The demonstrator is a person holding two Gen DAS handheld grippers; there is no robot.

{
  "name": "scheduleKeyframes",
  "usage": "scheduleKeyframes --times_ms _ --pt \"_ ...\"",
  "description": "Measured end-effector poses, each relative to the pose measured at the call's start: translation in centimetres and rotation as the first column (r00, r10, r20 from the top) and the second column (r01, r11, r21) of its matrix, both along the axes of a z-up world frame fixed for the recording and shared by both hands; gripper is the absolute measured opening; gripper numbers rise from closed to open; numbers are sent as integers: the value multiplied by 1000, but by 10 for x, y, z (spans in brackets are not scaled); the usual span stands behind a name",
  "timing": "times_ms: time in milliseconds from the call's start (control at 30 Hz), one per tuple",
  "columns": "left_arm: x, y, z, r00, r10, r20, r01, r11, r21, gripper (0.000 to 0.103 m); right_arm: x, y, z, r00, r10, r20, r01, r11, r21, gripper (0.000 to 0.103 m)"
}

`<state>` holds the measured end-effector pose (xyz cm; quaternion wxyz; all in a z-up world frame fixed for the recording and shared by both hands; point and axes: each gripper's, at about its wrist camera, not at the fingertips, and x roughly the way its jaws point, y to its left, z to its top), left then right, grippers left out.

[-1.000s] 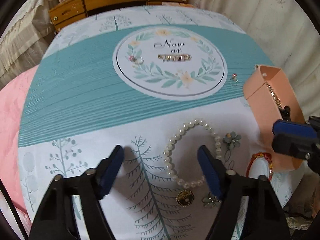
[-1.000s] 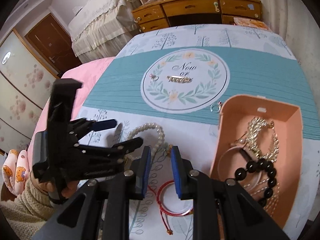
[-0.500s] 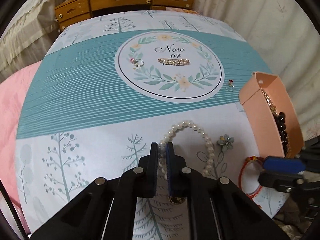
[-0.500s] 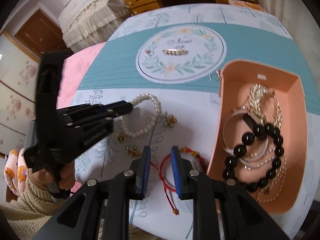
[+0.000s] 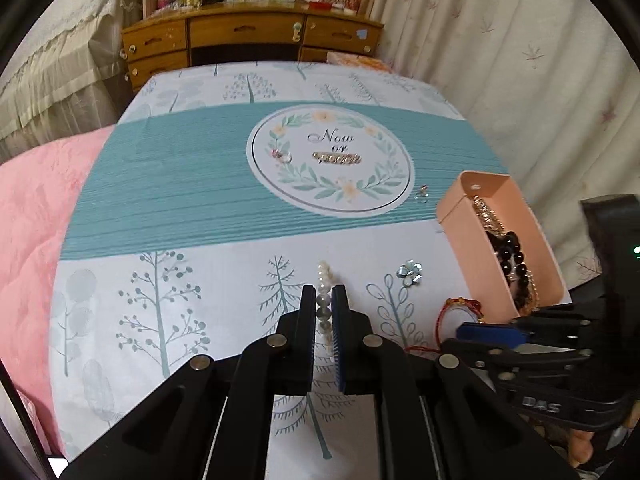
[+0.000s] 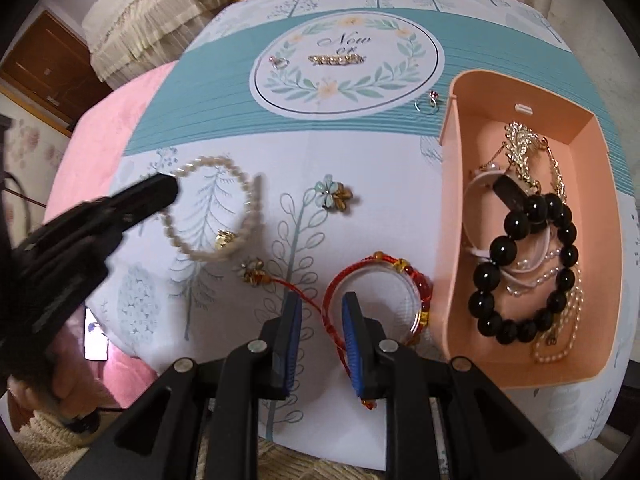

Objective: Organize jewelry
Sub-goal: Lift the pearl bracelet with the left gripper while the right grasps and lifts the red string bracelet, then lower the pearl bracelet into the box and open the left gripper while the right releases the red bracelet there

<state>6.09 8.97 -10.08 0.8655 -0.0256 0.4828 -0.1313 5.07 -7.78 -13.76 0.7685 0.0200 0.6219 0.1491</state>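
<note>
Bedroom clutter, a wooden dresser and pale curtains, frames a table under a teal and white printed cloth [image 5: 168, 208].

At the lower middle of the left wrist view the pearl bracelet [image 5: 325, 280] sits between the blue pads of the left gripper [image 5: 324, 312], which is clamped on one side of the loop; seen edge-on there, the beads run straight up the frame from the jaws. In the right wrist view the same bracelet [image 6: 212, 216] hangs as an open, blurred ring from that gripper's tip [image 6: 160, 196] at the middle left, apparently just clear of the cloth, its long axis tilting from upper left to lower right.

Its likely destination, the peach tray [image 6: 450, 200], fills the right side of that frame, lying lengthwise up and down, already holding a black bead bracelet [image 6: 520, 272] and chains. So the carry runs rightward across the frame, over a flower charm [image 6: 334, 196].

Nearer the tray, the right gripper [image 6: 318, 320] stands partly spread and holds nothing, its pads straddling the near left rim of the red cord bracelet [image 6: 380, 292], which lies flat just beside the tray's left wall. That piece is the right hand's by nearness; closing would pinch the cord.
</note>
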Motion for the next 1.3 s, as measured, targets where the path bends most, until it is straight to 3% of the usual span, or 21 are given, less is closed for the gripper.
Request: scheduleKeyframes --times_ms 133,267,400,633,933,1133,1300 --pt "-6 0 9 1000 -16 24 16 1000 -9 5 -2 7 -9 1000 -3 -3 3 999 -37 20" --pt "-3 7 6 1000 5 9 -5 1000 -19 5 -3 9 -9 1000 -1 28 3 998 -63 6" --pt "-1 14 6 1000 25 7 -25 999 -26 5 -6 10 -8 998 6 60 -2 998 -67 6" --pt "-2 15 9 999 34 12 -33 999 -33 5 -13 3 24 982 -16 188 1 997 80 5" --pt "-8 5 27 1000 1 22 1 995 -104 5 -27 -31 77 925 -85 371 -32 954 298 5" --pt "-5 -12 47 999 -22 31 27 990 -140 5 -38 -68 102 869 -166 466 -1 942 336 5" --pt "5 -46 66 996 -63 58 69 991 -112 5 -36 -102 97 870 -214 445 47 933 357 5"
